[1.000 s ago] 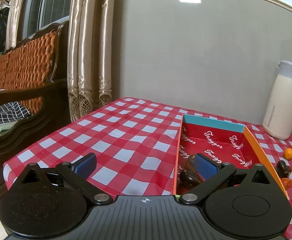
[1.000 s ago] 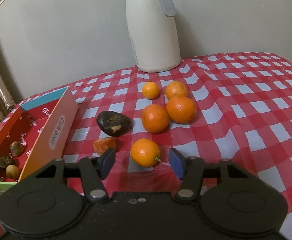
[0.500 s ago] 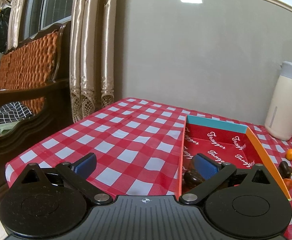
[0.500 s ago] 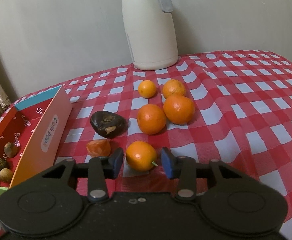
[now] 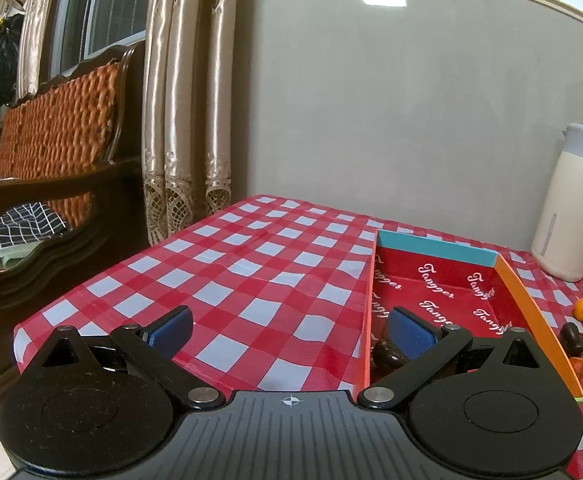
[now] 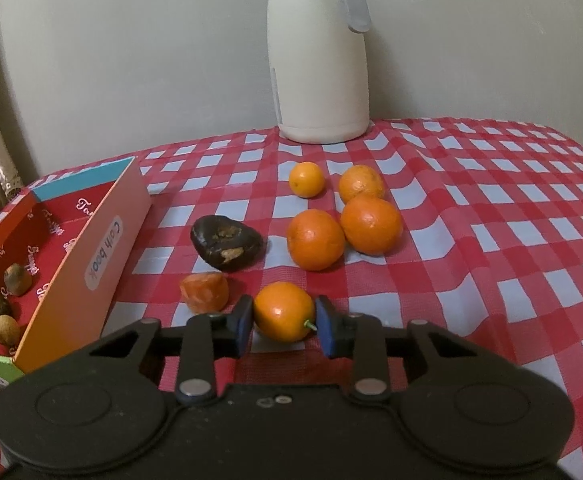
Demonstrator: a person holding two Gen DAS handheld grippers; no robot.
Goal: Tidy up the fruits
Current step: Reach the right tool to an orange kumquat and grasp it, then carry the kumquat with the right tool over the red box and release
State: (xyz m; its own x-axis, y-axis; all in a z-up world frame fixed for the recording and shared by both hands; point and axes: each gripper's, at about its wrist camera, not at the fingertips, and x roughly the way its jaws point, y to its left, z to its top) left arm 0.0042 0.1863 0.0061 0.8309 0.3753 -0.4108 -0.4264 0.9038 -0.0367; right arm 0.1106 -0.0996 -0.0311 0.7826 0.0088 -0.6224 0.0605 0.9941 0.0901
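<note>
In the right wrist view my right gripper (image 6: 284, 324) is shut on a small orange with a green stem (image 6: 283, 311), on or just above the checked tablecloth. Beyond it lie several more oranges (image 6: 315, 239), a dark brown fruit (image 6: 225, 242) and an orange peeled piece (image 6: 204, 292). The red-lined open box (image 6: 103, 248) at left holds three small brown fruits (image 6: 17, 279). In the left wrist view my left gripper (image 5: 289, 330) is open and empty, straddling the box's left wall (image 5: 367, 320); a dark fruit (image 5: 387, 356) lies by its right finger.
A cream thermos jug (image 6: 317, 56) stands at the back by the wall. A dark wooden bench with an orange woven back (image 5: 55, 132) and curtains (image 5: 183, 120) stand left of the table. The table's left edge (image 5: 91, 280) is near the left gripper.
My right gripper has closed from wide open onto the nearest orange and moved slightly forward. The left gripper has stayed open, its view shifting only slightly.
</note>
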